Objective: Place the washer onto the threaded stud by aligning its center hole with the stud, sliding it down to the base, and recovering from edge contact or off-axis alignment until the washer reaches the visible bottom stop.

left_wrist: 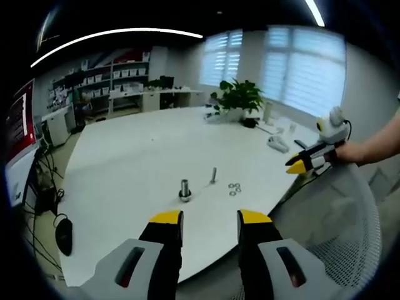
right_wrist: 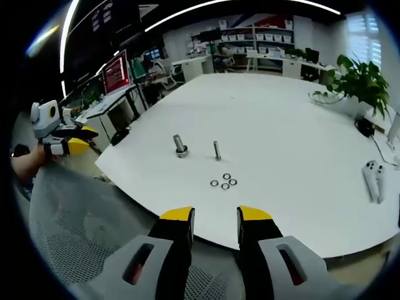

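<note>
Several small washers [left_wrist: 234, 187] [right_wrist: 224, 181] lie loose on the white table [left_wrist: 137, 162] [right_wrist: 281, 119]. Beside them stands a thin upright stud [left_wrist: 214, 174] [right_wrist: 217, 150], and a thicker threaded stud with a wide base [left_wrist: 185, 189] [right_wrist: 180, 145] stands a little further off. My left gripper [left_wrist: 210, 219] hovers open short of the table's edge, nothing between its jaws. My right gripper [right_wrist: 215, 215] is open too, held back from the table's near edge. Each gripper appears in the other's view, held by a hand: the right gripper [left_wrist: 306, 164] and the left gripper [right_wrist: 69, 145].
A grey mesh chair back [left_wrist: 337, 231] [right_wrist: 75, 219] sits between the grippers and the table. A potted plant [left_wrist: 237, 97] [right_wrist: 359, 81] and white controllers [right_wrist: 375, 178] stand near the far side. Desks, monitors and shelves [right_wrist: 256, 40] line the room.
</note>
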`<state>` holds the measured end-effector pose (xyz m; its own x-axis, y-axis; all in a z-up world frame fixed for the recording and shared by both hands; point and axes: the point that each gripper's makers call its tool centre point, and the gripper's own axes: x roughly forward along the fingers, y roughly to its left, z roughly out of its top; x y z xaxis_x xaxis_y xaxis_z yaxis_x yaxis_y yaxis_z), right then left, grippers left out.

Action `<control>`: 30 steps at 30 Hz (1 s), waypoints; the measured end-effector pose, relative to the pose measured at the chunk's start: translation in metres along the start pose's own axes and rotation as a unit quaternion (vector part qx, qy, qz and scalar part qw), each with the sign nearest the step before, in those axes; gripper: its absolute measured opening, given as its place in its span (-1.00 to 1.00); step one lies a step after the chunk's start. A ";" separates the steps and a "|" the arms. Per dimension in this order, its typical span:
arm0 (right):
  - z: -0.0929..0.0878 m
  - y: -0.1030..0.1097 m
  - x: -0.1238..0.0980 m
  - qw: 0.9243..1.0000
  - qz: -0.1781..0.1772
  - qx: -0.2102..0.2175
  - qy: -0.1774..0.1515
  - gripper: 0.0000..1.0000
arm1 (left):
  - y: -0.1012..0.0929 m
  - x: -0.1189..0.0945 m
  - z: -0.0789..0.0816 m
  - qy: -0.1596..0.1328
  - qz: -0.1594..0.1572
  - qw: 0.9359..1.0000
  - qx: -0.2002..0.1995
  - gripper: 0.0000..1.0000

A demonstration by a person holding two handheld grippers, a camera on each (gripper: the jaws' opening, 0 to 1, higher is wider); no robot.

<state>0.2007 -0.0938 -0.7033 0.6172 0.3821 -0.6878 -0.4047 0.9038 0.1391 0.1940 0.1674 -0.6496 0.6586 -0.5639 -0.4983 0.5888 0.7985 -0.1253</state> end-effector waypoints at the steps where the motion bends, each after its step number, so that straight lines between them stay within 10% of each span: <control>1: 0.000 0.000 0.000 1.000 0.000 -0.001 0.001 -0.40 | 0.000 0.000 0.000 -0.001 0.000 1.000 -0.001 -0.35; 30: 0.004 0.003 -0.001 1.000 0.017 0.021 -0.014 -0.40 | 0.007 0.000 -0.004 0.006 0.016 1.000 -0.014 -0.33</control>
<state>0.2013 -0.0904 -0.6995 0.6229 0.4171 -0.6618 -0.3969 0.8975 0.1921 0.1968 0.1739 -0.6541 0.6718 -0.5351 -0.5122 0.5540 0.8219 -0.1321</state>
